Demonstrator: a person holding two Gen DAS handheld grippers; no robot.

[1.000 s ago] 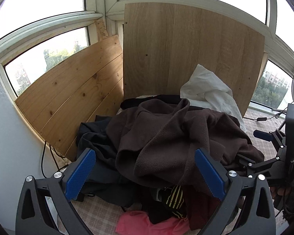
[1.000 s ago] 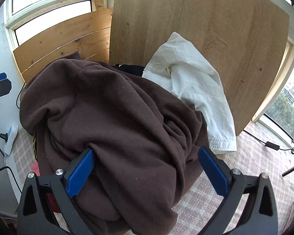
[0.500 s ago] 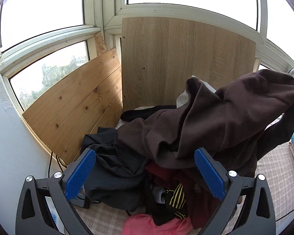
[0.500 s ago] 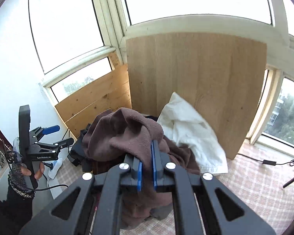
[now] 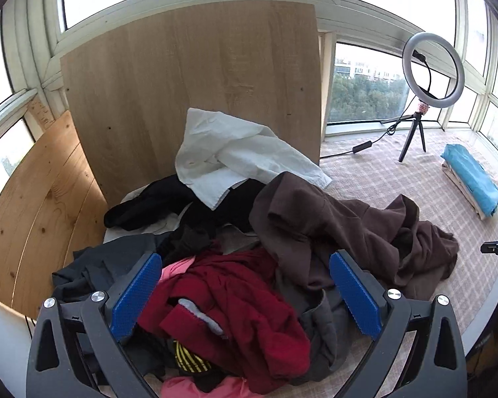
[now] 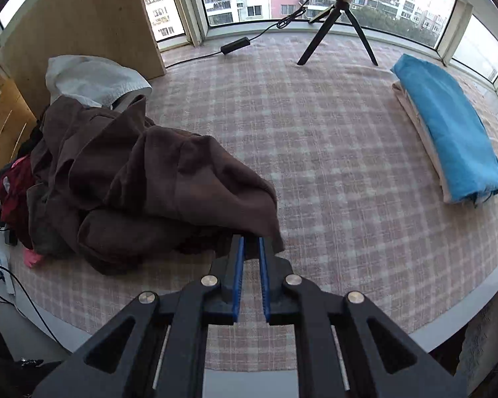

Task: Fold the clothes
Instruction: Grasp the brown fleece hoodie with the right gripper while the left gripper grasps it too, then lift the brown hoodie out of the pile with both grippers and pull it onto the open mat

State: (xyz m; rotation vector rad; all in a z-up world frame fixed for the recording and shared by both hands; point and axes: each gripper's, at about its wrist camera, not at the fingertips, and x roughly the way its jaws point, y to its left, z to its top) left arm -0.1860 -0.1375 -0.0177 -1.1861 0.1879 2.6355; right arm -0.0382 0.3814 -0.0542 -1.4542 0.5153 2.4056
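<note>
A brown fleece garment (image 6: 156, 179) lies crumpled on the checked cloth, pulled partly off a heap of clothes. My right gripper (image 6: 250, 245) is shut on its near edge, low over the cloth. In the left wrist view the brown garment (image 5: 348, 225) lies right of the heap, beside a dark red garment (image 5: 235, 301), a white shirt (image 5: 239, 156) and black clothes (image 5: 149, 205). My left gripper (image 5: 245, 295) is open and empty, held above the dark red garment.
A folded blue and cream stack (image 6: 448, 129) lies at the right of the checked cloth (image 6: 332, 152). A ring light on a tripod (image 5: 428, 76) stands by the window with its cable. Wooden boards (image 5: 196, 83) stand behind the heap. The table edge (image 6: 464, 318) curves near me.
My right gripper closed on the brown garment, lifted it off the heap and drew it down to the right onto the cloth. My left gripper stayed open and turned rightward.
</note>
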